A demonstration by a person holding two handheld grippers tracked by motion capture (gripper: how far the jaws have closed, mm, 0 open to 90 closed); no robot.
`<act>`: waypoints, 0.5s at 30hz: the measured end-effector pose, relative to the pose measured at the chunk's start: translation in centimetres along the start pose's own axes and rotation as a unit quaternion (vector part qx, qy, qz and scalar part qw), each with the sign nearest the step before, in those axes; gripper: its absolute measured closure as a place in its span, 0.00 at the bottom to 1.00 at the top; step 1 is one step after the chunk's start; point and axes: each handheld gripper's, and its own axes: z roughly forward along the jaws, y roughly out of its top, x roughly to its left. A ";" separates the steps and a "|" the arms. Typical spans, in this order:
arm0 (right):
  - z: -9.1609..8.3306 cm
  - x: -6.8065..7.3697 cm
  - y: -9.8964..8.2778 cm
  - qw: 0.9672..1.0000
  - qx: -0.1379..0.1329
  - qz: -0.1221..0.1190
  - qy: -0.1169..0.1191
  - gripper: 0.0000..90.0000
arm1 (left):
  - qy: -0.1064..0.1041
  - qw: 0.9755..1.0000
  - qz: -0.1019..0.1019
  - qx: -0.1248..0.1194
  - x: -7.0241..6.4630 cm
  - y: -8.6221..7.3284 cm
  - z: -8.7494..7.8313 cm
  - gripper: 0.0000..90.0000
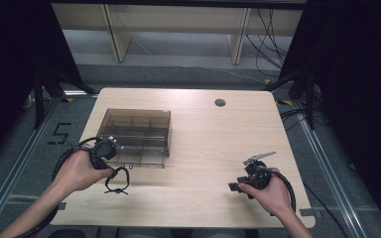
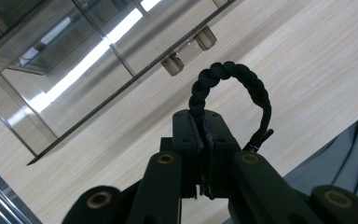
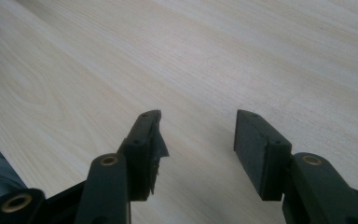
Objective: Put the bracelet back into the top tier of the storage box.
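Light wood-grain worktop (image 1: 203, 148) w/ rounded corners, small dark round grommet (image 1: 220, 102) near far edge, right of centre. Smoked clear plastic organiser box (image 1: 136, 134) on left half, lid shut, split into compartments inside; two small clear hinge/latch knobs (image 2: 189, 51) on its near edge. Grey floor (image 1: 188, 74) around the worktop, black "5" mark (image 1: 59, 134) on it to the left. Metal rails (image 1: 10, 173) run along both sides. Black tripod-type stand legs (image 1: 42, 94) at left & right, dark curtains behind. Pale wooden shelf frame (image 1: 178, 29) at back, loose black cables (image 1: 270, 34) hanging at back right.
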 end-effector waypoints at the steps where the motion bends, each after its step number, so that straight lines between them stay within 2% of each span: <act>1: 0.0 0.0 0.0 1.000 0.000 -0.001 0.000 0.57 | 0.001 1.000 -0.001 -0.001 0.0 0.0 -0.1 0.94; 8: 0.1 0.0 0.0 1.000 -0.002 0.000 0.000 0.57 | 0.004 1.000 -0.003 -0.004 0.5 0.0 -0.6 0.94; 9: 0.0 0.1 0.0 1.000 0.003 0.009 0.001 0.57 | 0.006 1.000 -0.003 -0.005 0.6 0.1 -0.7 0.94; 15: -0.1 0.1 0.0 1.000 0.008 0.011 -0.001 0.57 | 0.010 1.000 -0.004 -0.011 0.9 0.0 -0.9 0.94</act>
